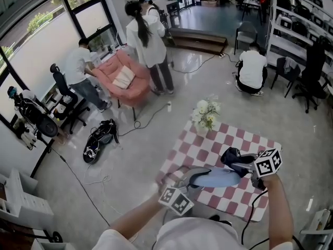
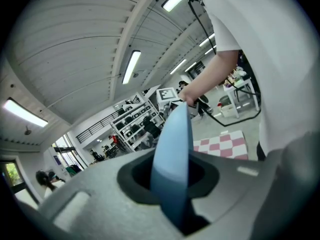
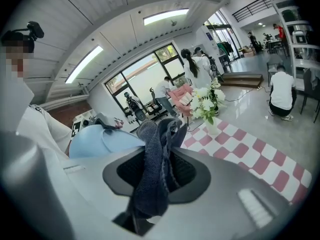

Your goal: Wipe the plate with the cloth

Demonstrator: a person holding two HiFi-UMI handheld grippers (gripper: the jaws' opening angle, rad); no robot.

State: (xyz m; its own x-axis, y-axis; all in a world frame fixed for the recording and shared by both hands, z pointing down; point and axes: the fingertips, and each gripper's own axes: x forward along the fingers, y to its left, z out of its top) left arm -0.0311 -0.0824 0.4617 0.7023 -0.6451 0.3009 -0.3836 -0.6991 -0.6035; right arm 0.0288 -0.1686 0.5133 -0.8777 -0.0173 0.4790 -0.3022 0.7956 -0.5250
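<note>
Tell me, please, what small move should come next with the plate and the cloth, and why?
Probably move the right hand-held gripper slightly toward the plate so the dark cloth presses on its face. The left hand-held gripper is shut on the plate's rim, holding it over the checkered tablecloth; the cloth hangs bunched beside the plate, contact unclear.

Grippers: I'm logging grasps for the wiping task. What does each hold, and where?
Left gripper clamps the light blue plate by its rim, edge-on; right gripper pinches the dark cloth at a bunched fold.
</note>
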